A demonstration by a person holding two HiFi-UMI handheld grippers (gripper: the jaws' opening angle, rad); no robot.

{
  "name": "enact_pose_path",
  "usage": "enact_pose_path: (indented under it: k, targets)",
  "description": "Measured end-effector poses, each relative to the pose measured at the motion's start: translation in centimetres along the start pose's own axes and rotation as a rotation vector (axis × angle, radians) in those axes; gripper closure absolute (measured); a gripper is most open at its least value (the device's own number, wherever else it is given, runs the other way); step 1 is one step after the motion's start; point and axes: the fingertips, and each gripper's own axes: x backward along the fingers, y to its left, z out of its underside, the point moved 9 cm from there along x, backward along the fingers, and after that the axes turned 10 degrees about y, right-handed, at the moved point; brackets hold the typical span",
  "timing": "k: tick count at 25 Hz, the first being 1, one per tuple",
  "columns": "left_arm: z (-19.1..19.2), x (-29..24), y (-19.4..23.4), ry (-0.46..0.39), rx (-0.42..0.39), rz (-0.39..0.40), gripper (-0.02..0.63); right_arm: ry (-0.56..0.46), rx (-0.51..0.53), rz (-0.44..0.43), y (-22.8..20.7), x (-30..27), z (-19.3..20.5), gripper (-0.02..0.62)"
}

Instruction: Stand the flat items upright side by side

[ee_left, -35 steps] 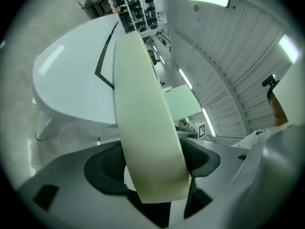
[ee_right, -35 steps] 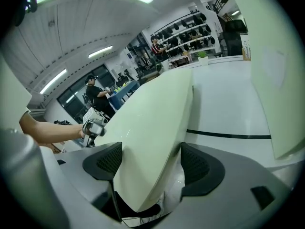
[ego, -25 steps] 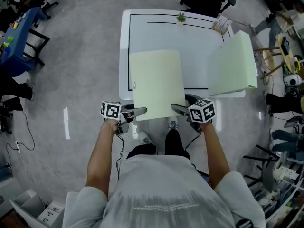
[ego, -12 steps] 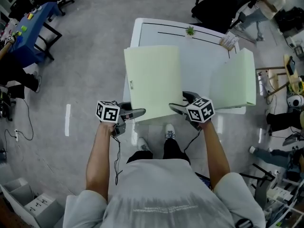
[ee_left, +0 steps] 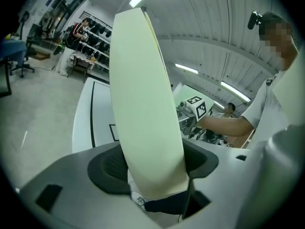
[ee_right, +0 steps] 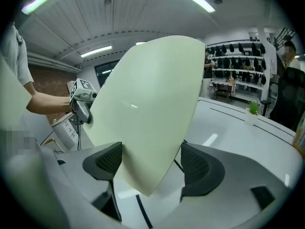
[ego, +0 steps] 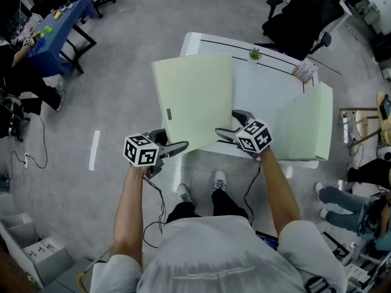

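**Item:** pale green folder (ego: pixel 192 99), held tilted in the air above the near-left edge of the white worktop (ego: pixel 259 84).
**Handling (judged):** light, fairly stiff and smooth-faced, so it may slip. Best gripped at the two lower corners.
**Left gripper** (ee_left: pixel 153 163): jaws set wide and just been closing, pads on one lower corner of the folder.
**Right gripper** (ee_right: pixel 151 165): jaws clamp the other lower corner.
**Second folder** (ego: pixel 308 124): at the worktop's right end.
**Surroundings:** small plant (ego: pixel 255 54) at the far edge; grey floor (ego: pixel 122 54); office chair (ego: pixel 305 17).
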Motion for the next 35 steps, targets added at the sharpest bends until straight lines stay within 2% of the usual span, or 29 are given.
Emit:
enact_pose_path:
  k: [7,13,18,20,23,28,32,35]
  targets:
    - [0.1,-1.2,-1.9,-0.072,-0.127,-0.2,0.282,0.0,0.128,0.003,-2.1,-0.7,-1.2,0.215]
    - [0.8,-2.9,-4.0,-0.112,-0.315,-0.425,0.283,-0.027,0.228,0.033,-3.4,-1.3,-1.6,0.215]
    - [1.9,-5.1,-4.6,-0.113,-0.367,-0.555,0.291,-0.009,0.285,0.086,-4.0,-1.8,-1.1,0.216]
    - [2.5,-6.3,-4.5,-0.114,-0.351,-0.595,0.296,0.012,0.317,0.103,-4.5,-2.1,-1.0,0.216]
    - [3.9,-7.7,-4.0,-0.122,-0.282,-0.629,0.301,0.02,0.371,0.112,-4.9,-2.7,-1.2,0.216]
    - [4.5,-8.9,-3.8,-0.111,-0.202,-0.672,0.302,0.041,0.452,0.086,-5.5,-3.7,-2.1,0.218]
    - [5.3,-10.1,-3.9,-0.134,-0.124,-0.723,0.302,0.024,0.446,0.084,-5.5,-4.5,-3.0,0.218]
    - [5.2,-10.1,-3.8,-0.151,-0.097,-0.743,0.302,0.017,0.428,0.108,-6.2,-5.1,-2.9,0.218]
